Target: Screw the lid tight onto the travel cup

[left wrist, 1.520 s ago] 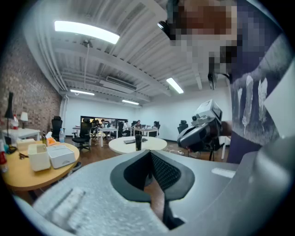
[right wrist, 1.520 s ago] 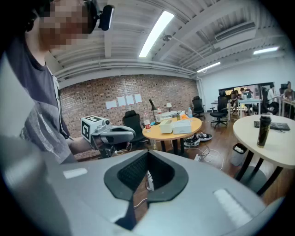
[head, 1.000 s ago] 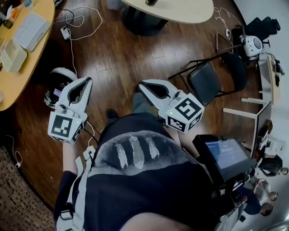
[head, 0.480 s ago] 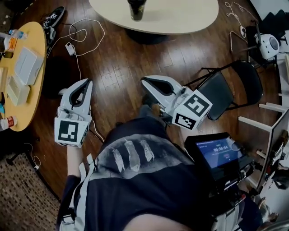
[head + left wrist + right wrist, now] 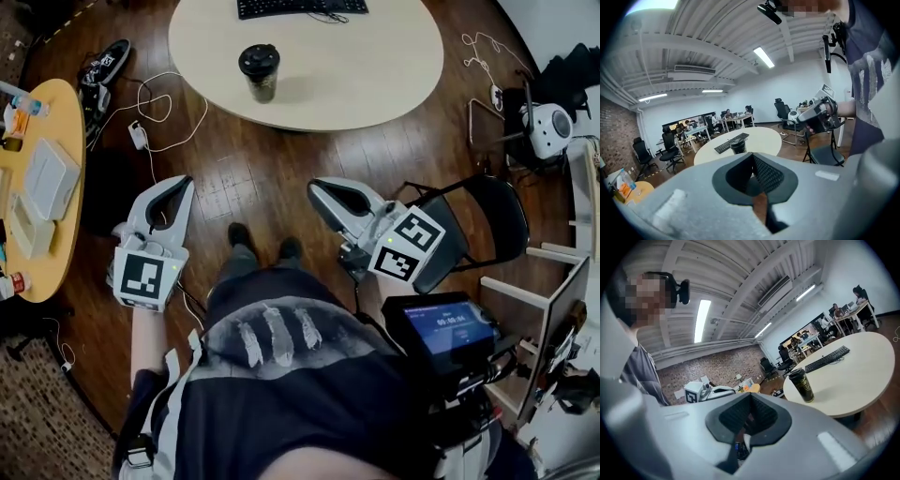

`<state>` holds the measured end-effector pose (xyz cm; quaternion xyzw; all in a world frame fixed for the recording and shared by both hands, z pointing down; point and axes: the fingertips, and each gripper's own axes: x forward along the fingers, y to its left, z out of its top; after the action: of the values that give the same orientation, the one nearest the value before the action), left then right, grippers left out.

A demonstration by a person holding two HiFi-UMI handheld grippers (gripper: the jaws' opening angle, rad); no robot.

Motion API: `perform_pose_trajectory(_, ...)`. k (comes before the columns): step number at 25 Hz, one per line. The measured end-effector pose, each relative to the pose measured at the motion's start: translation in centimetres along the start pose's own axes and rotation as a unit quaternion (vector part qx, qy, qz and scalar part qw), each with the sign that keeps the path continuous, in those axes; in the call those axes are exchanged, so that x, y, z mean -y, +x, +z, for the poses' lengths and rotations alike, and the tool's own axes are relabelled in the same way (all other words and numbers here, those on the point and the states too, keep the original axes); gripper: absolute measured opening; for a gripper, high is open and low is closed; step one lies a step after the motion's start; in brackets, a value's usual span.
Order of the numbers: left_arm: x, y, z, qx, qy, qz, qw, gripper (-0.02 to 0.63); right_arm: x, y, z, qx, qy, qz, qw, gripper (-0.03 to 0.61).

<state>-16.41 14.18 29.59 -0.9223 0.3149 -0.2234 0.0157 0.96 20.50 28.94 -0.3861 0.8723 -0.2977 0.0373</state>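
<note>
Dark wood floor (image 5: 272, 159) spreads beneath me, and over it I hold the left hand-held gripper (image 5: 178, 184) and the right hand-held gripper (image 5: 319, 187), both clenched on nothing and pointing ahead towards the round pale table (image 5: 375, 75). Well beyond both tips, the tall dark travel cup (image 5: 260, 86) stands upright near the table's nearer left edge, its black lid (image 5: 259, 58) already sitting on top. I judge it rigid, fairly light and smooth-walled, so apt to slip or tip; I'd clamp the body mid-height with one hand-held gripper and pinch the lid's rim with the other.
</note>
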Motion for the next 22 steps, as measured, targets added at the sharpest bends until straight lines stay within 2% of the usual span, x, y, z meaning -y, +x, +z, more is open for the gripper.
perform_pose_trajectory(2, -1.8, 1.2, -0.5, 0.01, -0.015, -0.009, 0.9998, 0.003, 0.6, 1.5, -0.3, -0.005, -0.002, -0.017, 1.0, 0.006)
perform_pose_trajectory(5, -4.5, 3.3, -0.9, 0.046, -0.041, -0.032, 0.9976, 0.003, 1.0, 4.5, -0.3, -0.015, -0.004, -0.042, 0.999, 0.006)
perform_pose_trajectory(8, -5.8, 5.6, -0.4, 0.072, -0.046, -0.064, 0.9943, 0.003, -0.1, 6.7, 0.8, -0.024, -0.026, -0.052, 0.998, 0.006)
perform_pose_trajectory(11, -7.3, 7.6, 1.5, 0.107, -0.047, -0.099, 0.9882, 0.003, -0.8, 8.9, 1.9, -0.04, -0.059, -0.066, 0.995, 0.006)
perform_pose_trajectory(14, -9.2, 8.4, 2.1, 0.131, -0.061, -0.129, 0.9811, 0.003, -0.4, 11.0, 1.9, -0.054, -0.067, -0.089, 0.992, 0.006)
perform_pose_trajectory(17, -10.4, 9.1, 1.6, 0.139, -0.079, -0.156, 0.9747, 0.003, 0.5, 12.0, 1.4, -0.06, -0.053, -0.114, 0.99, 0.006)
perform_pose_trajectory(22, -11.3, 10.4, 0.8, 0.138, -0.082, -0.167, 0.9728, 0.003, 1.8, 13.0, 0.0, -0.087, -0.048, -0.137, 0.986, 0.006)
